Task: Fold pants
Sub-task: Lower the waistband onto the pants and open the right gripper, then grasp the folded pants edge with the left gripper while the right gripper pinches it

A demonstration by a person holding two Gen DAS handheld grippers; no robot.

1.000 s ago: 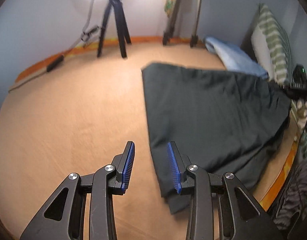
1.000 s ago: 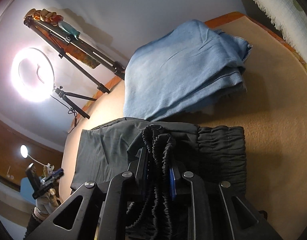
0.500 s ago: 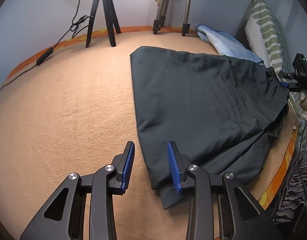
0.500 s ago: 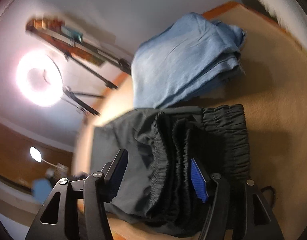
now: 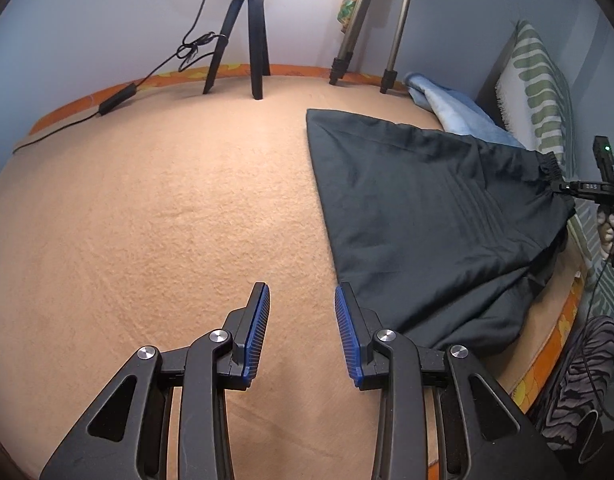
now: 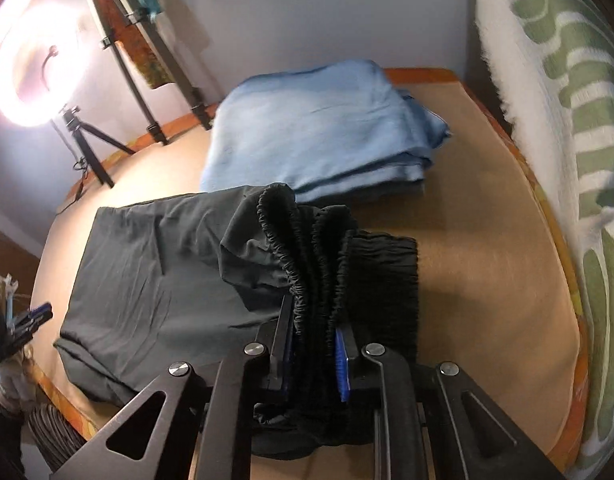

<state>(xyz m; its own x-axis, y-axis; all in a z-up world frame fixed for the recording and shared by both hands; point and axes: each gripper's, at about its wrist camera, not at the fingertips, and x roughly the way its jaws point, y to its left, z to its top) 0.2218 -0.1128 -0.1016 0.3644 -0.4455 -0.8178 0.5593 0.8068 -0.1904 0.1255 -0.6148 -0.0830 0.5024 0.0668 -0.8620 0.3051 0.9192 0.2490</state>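
Between the right gripper jaws, just closed: bunched pants waistband

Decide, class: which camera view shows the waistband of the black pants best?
The right wrist view: the gathered elastic waistband fills the centre, bunched between the right gripper pads, which have just closed on it. The left wrist view shows only a small ruffled bit at the far right edge.

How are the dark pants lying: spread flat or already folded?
Folded at least once: the pants lie doubled on the bed, a lower layer showing beneath the top one, and the bunched waistband is pinched in the right gripper.
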